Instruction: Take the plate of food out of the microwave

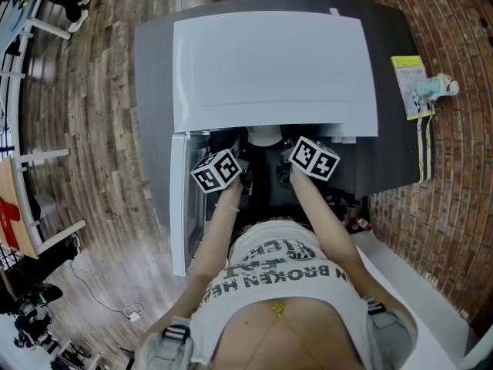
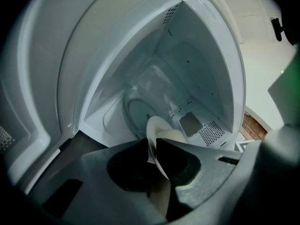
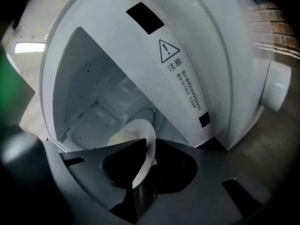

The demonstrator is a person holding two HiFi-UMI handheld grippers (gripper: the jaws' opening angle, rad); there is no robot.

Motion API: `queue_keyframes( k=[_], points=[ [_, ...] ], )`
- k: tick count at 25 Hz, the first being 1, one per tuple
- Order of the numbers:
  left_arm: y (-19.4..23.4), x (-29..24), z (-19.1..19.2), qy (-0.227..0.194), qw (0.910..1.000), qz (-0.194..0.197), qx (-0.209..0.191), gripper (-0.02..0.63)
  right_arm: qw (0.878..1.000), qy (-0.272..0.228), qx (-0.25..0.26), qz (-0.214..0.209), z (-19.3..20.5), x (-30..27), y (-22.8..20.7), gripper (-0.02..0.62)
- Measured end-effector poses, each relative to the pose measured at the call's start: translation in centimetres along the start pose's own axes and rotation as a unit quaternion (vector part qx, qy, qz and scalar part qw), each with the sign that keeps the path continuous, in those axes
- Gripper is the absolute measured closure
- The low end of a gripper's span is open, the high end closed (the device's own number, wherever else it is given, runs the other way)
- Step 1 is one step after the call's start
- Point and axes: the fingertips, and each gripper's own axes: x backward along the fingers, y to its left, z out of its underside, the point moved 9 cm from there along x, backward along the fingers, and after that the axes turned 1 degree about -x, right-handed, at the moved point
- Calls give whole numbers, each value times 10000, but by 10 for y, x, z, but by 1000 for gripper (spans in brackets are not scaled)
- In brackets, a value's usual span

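A white microwave [image 1: 273, 68] stands on a dark grey table [image 1: 152, 91], its door [image 1: 179, 199] swung open to the left. At its mouth a white plate [image 1: 266, 136] carries a pale round bun [image 2: 174, 136]. My left gripper [image 1: 243, 166] is shut on the plate's [image 2: 154, 128] left rim, which runs between the jaws [image 2: 152, 146]. On the opposite side, the right gripper [image 1: 286, 162] is shut on the plate's [image 3: 142, 130] right rim, the bun [image 3: 123, 137] just beyond the jaws [image 3: 149, 146]. Behind the plate lies the glass turntable [image 2: 136, 108].
The cavity walls and the control panel with its warning label [image 3: 180, 74] close in on both sides. A yellow packet [image 1: 408, 83] and a small teal toy [image 1: 439, 87] lie on the table's right end. A brick floor and a white bench [image 1: 416, 284] are at the right.
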Motion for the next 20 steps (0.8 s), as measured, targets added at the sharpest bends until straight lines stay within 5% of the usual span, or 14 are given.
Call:
queue_keyframes(
  k=[20],
  points=[
    [-11,29,22,8,10000,7,-81,545,10000,-26,-4,-44,15,31,-1,535]
  ],
)
